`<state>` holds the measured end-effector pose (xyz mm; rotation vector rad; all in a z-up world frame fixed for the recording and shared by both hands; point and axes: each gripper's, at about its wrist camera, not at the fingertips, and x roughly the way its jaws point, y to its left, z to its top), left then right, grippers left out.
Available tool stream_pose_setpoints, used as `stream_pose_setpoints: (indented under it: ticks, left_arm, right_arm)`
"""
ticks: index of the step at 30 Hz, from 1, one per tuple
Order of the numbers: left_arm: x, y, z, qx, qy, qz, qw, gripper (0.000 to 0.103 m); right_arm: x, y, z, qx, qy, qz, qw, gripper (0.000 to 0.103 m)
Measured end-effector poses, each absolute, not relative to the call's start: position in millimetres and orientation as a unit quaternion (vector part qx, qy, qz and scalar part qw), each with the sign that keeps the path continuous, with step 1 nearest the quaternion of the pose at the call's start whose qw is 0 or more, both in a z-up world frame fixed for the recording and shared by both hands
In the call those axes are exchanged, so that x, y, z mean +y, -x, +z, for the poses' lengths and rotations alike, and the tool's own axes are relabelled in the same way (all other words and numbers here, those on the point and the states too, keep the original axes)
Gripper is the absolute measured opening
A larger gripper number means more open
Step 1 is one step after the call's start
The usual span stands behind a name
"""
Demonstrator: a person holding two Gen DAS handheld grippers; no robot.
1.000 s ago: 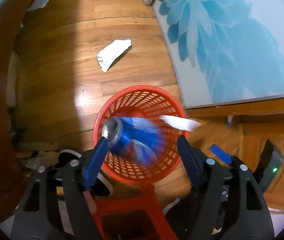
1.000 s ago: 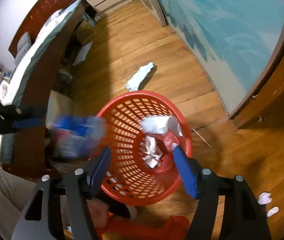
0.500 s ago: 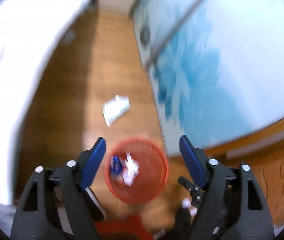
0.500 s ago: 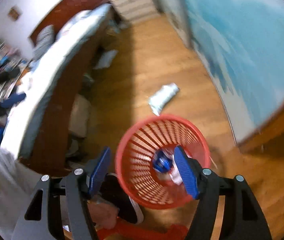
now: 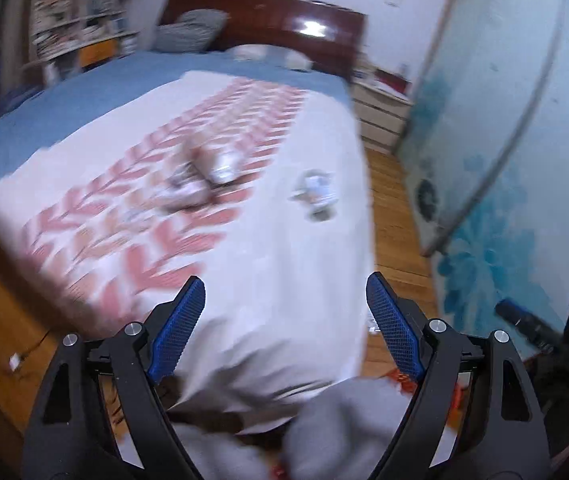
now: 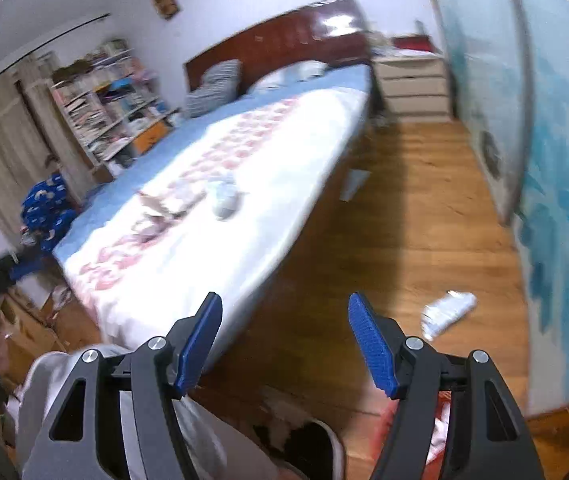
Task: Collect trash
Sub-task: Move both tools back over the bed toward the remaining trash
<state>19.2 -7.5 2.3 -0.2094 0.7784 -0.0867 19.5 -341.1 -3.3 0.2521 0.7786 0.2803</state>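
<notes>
Before me, a bed [image 5: 276,240] carries crumpled wrappers [image 5: 204,176] and paper [image 5: 316,194]; beside the bed, the wooden floor [image 6: 424,220] bears one crumpled wrapper [image 6: 448,314].

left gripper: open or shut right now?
Open. The left gripper has its blue pads wide apart, nothing between them, only the bed beyond.

A bed [image 6: 244,184] stands on wooden floor [image 6: 424,216] beside a bookshelf [image 6: 104,96].

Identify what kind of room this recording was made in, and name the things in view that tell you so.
A bedroom, most likely in a home. A bed with a dark headboard and a pillow fills most of the view, a drawer unit stands beside it, and a crowded bookshelf lines the far wall.
</notes>
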Motion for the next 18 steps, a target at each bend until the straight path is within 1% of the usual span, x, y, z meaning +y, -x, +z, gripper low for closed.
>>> stream_pose_setpoints:
  ticks: [7, 13, 16, 18]
  left_arm:
    - [49, -2, -37, 0.402, 0.146, 0.006, 0.904, 0.082]
    - [61, 1, -49, 0.412, 0.155, 0.017, 0.898, 0.082]
    - [63, 0, -53, 0.42, 0.151, 0.021, 0.895, 0.082]
    - [63, 2, -51, 0.411, 0.156, 0.014, 0.898, 0.082]
  right_arm:
    - [-255, -37, -8, 0.397, -0.092, 0.197, 0.891, 0.067]
    - [-198, -54, -10, 0.402, -0.05, 0.239, 0.883, 0.067]
    - [-174, -83, -8, 0.394, -0.025, 0.255, 0.883, 0.067]
    - [-155, -110, -4, 0.389, -0.017, 0.264, 0.883, 0.067]
